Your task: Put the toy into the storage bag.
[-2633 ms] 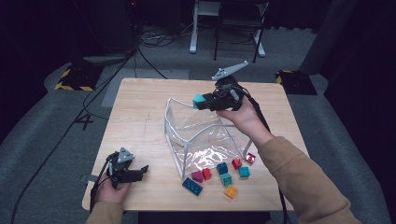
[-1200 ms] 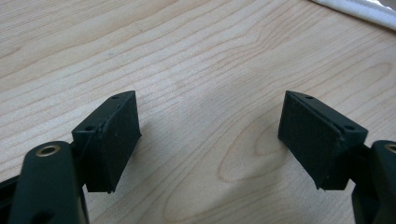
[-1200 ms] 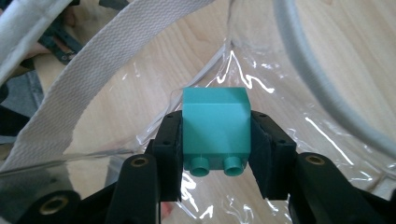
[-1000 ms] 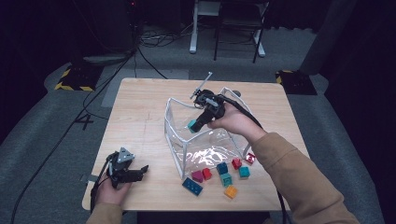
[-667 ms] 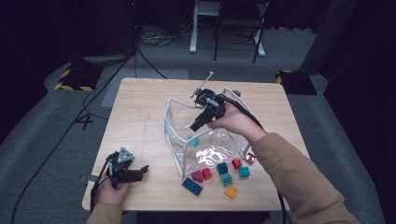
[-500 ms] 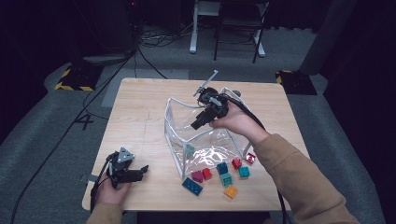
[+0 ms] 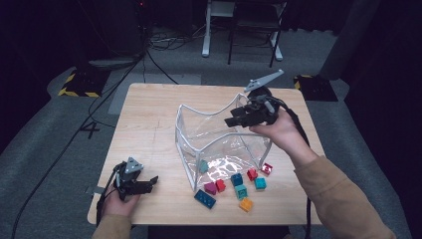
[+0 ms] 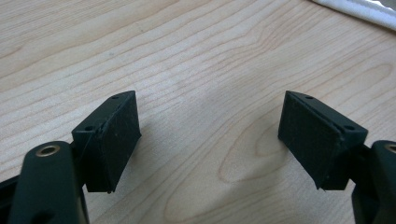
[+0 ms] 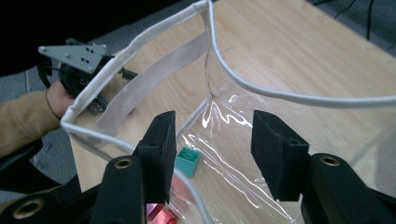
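Near me, my left gripper (image 7: 149,182) rests idle on the table (image 7: 149,114) with jaws apart, loose blocks (image 7: 238,188) wait outside the clear bag (image 7: 219,142), one teal block (image 9: 187,161) lies inside, and farther off my right gripper (image 7: 230,121) hovers above, jaws apart, so most packing remains.

Right gripper (image 7: 230,121) held up at arm's reach, forearm stretched forward, sleeve to wrist, hand (image 7: 278,130) wrapped round body from below. Jaws parted, nothing between pads, pointing toward own left and slightly down; grey plate on top tilted upward. Left gripper (image 7: 153,181) low near body, held in hand (image 7: 118,201), jaws wide apart, empty, pointing toward own right. Well apart from right gripper.
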A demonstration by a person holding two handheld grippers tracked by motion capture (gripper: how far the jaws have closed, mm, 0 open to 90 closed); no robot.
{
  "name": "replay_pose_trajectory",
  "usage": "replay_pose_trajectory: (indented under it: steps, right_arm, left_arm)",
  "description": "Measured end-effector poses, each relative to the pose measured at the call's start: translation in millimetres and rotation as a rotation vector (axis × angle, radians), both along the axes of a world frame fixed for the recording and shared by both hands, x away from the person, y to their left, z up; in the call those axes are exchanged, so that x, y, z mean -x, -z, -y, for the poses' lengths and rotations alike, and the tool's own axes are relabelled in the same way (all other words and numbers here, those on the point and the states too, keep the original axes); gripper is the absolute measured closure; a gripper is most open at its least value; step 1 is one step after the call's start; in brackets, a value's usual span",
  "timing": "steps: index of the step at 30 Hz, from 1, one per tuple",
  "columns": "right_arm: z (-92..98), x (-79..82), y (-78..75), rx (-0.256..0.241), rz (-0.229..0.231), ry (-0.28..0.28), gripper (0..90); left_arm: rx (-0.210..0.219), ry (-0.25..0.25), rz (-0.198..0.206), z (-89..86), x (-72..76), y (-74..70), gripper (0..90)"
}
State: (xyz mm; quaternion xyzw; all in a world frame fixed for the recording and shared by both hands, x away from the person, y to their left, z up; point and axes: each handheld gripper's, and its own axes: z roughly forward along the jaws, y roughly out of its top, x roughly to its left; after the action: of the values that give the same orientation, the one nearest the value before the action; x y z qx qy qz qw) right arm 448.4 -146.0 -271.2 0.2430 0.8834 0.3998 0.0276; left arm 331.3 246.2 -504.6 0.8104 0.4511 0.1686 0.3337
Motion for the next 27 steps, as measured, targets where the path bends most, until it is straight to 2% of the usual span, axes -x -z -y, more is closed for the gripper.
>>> replay_pose_trajectory:
  steps: [5, 16, 19, 22, 27]
  right_arm:
    - [33.4, 19.1, -4.0, -0.054, 0.049, 0.039, 49.6]
    - [104.3, 51.9, 3.1, -0.122, 0.091, 0.153, 48.8]
    - [121.3, 60.6, 9.3, -0.140, 0.102, 0.186, 48.3]
    - [135.7, 68.0, 18.0, -0.132, 0.122, 0.220, 47.8]
    - [155.7, 70.2, 41.5, -0.141, 0.096, 0.273, 47.8]
  left_arm:
    - [0.000, -0.004, -0.002, 0.1, -0.6, -0.2, 21.0]
    - [0.001, -0.007, -0.001, 0.1, -0.8, 0.0, 21.0]
    - [0.001, -0.008, -0.001, 0.1, -0.9, 0.0, 21.0]
    - [0.001, -0.008, -0.001, 0.1, -0.9, 0.0, 21.0]
    - [0.001, -0.010, -0.001, 0.1, -1.1, 0.0, 21.0]
